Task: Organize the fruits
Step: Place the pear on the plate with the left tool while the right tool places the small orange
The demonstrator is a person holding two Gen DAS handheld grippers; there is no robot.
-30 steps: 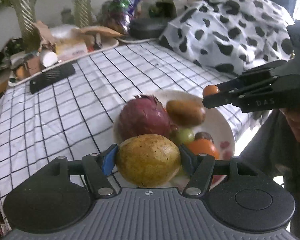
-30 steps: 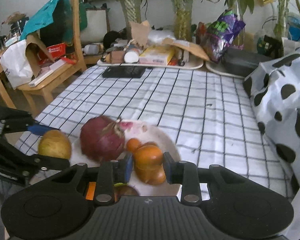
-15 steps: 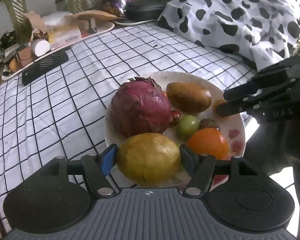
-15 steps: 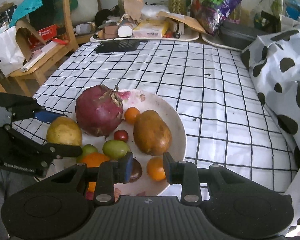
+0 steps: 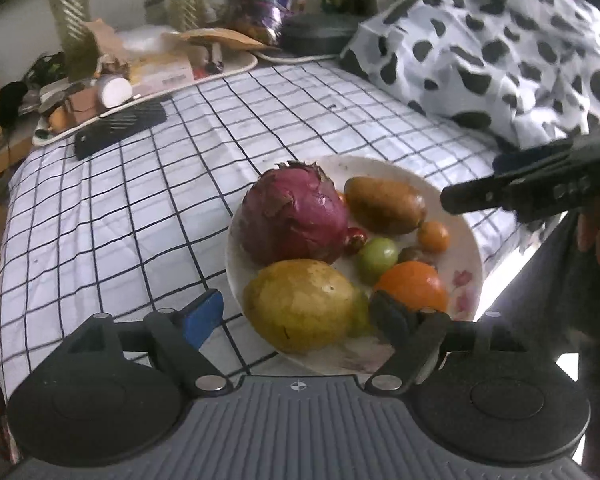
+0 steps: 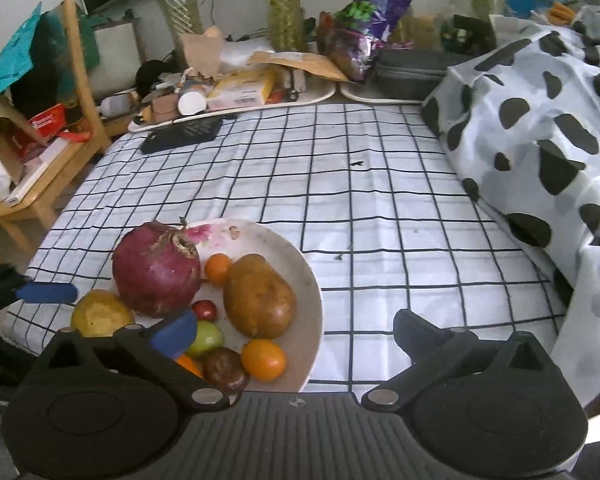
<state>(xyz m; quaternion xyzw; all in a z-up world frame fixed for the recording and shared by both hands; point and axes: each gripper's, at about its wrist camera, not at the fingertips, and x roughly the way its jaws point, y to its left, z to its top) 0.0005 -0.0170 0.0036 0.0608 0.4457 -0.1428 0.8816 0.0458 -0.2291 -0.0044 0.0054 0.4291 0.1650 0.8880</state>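
A white plate (image 5: 400,166) on the checked cloth holds a purple-red dragon fruit (image 5: 296,216), a brown fruit (image 5: 384,204), a green tomato (image 5: 378,254), a large orange fruit (image 5: 412,286) and smaller ones. A yellow-green fruit (image 5: 300,304) lies on the plate's near rim between the opening jaws of my left gripper (image 5: 296,316); the blue pad stands clear of it. In the right wrist view my right gripper (image 6: 294,332) is opening wide over the plate's (image 6: 300,264) right edge, holding nothing. A small orange fruit (image 6: 263,360) rests on the plate just ahead of it.
A cow-print blanket (image 6: 540,120) is heaped along the right side. Trays of clutter (image 6: 236,92) and a black flat device (image 6: 182,136) sit at the back, with plant vases behind. A wooden chair (image 6: 40,184) stands to the left. Open checked cloth (image 6: 360,200) lies beyond the plate.
The right gripper lowered the small orange fruit onto the plate, let go and spread its jaws wide. The left jaws parted from the yellow-green fruit, which now lies on the plate.
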